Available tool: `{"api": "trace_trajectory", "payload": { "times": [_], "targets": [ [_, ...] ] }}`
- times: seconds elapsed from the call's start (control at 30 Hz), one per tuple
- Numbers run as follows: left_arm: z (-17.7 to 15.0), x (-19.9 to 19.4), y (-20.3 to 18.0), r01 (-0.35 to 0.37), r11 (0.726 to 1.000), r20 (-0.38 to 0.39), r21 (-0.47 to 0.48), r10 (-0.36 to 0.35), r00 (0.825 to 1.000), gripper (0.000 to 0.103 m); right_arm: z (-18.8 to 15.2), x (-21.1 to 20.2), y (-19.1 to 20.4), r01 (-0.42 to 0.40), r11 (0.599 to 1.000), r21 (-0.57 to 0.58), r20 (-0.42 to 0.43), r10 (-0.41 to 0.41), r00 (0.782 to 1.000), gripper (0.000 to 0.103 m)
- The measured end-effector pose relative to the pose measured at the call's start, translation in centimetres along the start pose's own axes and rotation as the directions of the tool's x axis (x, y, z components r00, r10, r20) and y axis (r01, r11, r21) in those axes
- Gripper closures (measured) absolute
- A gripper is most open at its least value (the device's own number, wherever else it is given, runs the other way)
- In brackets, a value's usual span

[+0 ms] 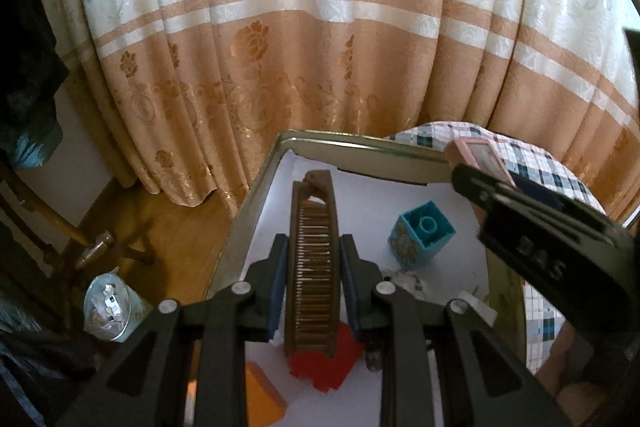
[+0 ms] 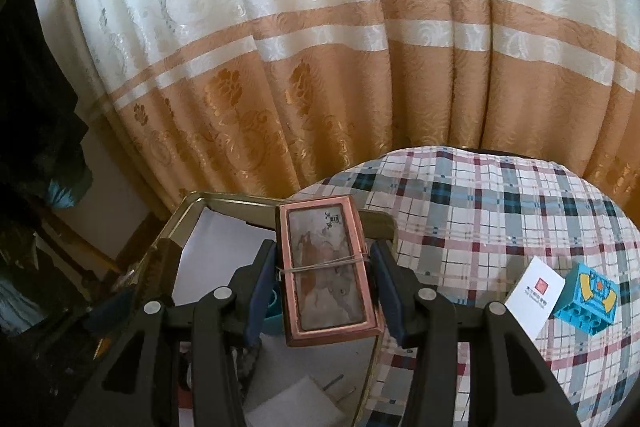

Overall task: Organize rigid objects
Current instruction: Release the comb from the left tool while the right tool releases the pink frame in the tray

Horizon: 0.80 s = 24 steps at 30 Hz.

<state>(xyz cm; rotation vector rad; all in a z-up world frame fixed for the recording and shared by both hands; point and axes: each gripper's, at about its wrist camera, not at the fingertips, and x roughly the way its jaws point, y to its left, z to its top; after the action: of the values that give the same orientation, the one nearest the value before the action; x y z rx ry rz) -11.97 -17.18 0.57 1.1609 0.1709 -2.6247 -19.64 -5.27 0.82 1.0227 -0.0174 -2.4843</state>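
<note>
My left gripper (image 1: 313, 275) is shut on a brown wooden comb (image 1: 314, 259) and holds it over a gold-rimmed tin box (image 1: 256, 187) with a white floor. A teal toy block (image 1: 422, 235), a red piece (image 1: 324, 363) and an orange piece (image 1: 262, 395) lie in the box. My right gripper (image 2: 325, 285) is shut on a pink-framed rectangular case (image 2: 326, 267) with a rubber band around it, held above the box's right rim (image 2: 376, 223). The case (image 1: 478, 155) and right gripper also show at the right of the left wrist view.
The box sits on a plaid-covered surface (image 2: 480, 211). A white card (image 2: 534, 297) and a second teal block (image 2: 588, 297) lie on the plaid at the right. A curtain (image 2: 320, 67) hangs behind. A bin (image 1: 108, 307) stands on the wooden floor to the left.
</note>
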Motion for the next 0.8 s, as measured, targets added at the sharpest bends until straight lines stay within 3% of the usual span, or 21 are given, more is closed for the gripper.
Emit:
{"api": "trace_trajectory", "payload": {
  "times": [0.27, 0.4, 0.47, 0.5, 0.53, 0.7, 0.8],
  "targets": [
    [-3.3, -1.8, -1.2, 0.075, 0.996, -0.05, 0.052, -0.073, 0.996, 0.079, 0.4, 1.2, 0.2, -0.016, 1.0, -0.021, -0.069, 0.014, 0.997, 0.052],
    [-4.0, -1.9, -1.7, 0.079, 0.995, -0.055, 0.068, -0.075, 0.996, 0.078, 0.0, 1.9, 0.3, -0.078, 0.997, -0.007, -0.119, 0.077, 0.99, 0.051],
    [-4.1, -1.7, -1.7, 0.078, 0.996, -0.065, 0.051, -0.075, 0.995, 0.064, -0.3, 1.6, 0.4, -0.104, 0.995, -0.001, -0.114, 0.103, 0.988, 0.046],
    [-4.1, -1.5, -1.5, 0.064, 0.997, -0.081, 0.03, -0.062, 0.995, 0.037, -0.4, 1.2, 0.4, -0.11, 0.994, -0.001, -0.102, 0.109, 0.989, 0.038],
    [-4.1, -1.5, -1.3, 0.056, 0.998, -0.085, 0.017, -0.054, 0.995, 0.017, -0.5, 0.8, 0.4, -0.113, 0.994, 0.0, -0.086, 0.112, 0.99, 0.031],
    [-4.0, -2.3, -1.5, 0.02, 1.0, -0.038, 0.015, -0.02, 0.999, 0.003, -0.8, -1.9, -0.4, -0.117, 0.993, 0.019, 0.018, 0.117, 0.993, 0.026],
    [-3.9, -2.7, -1.7, 0.022, 1.0, -0.014, 0.007, -0.022, 1.0, 0.003, -1.2, -3.4, -1.2, -0.111, 0.993, 0.046, 0.077, 0.107, 0.991, 0.026]
  ]
}}
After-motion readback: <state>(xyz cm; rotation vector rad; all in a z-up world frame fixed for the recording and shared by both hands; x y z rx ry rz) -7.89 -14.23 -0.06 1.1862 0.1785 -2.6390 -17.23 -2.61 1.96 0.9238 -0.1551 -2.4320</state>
